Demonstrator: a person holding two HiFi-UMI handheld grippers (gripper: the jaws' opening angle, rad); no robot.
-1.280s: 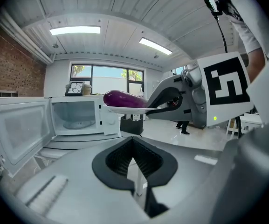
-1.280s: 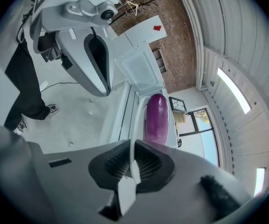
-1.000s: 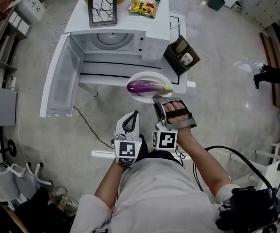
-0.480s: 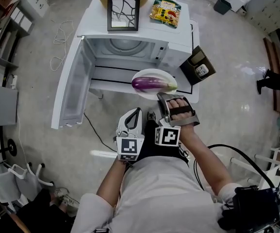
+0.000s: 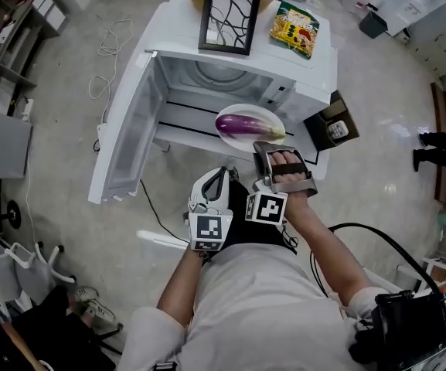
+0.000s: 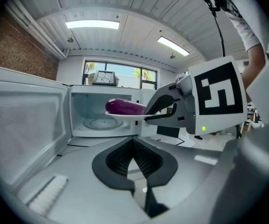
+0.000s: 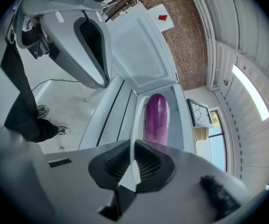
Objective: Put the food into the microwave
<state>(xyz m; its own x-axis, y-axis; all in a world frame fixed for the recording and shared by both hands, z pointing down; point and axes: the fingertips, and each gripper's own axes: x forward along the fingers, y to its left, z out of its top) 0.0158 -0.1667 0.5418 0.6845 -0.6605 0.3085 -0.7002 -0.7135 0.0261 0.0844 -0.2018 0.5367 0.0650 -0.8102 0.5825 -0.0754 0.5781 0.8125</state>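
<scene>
Where right jaws clamp plate [image 7: 133, 139], eggplant [image 7: 156, 118] just beyond

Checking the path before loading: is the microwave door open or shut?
Open. The microwave door is swung wide to the left in the head view, and the turntable inside shows.

a pale concrete floor [image 5: 68, 130] spreads under the white table [image 5: 178, 136]. a brick wall [image 6: 13, 50] stands to one side, daylight comes through a window [image 6: 134, 73], and long light panels [image 6: 92, 24] glow in the slatted ceiling [image 6: 139, 3].
</scene>
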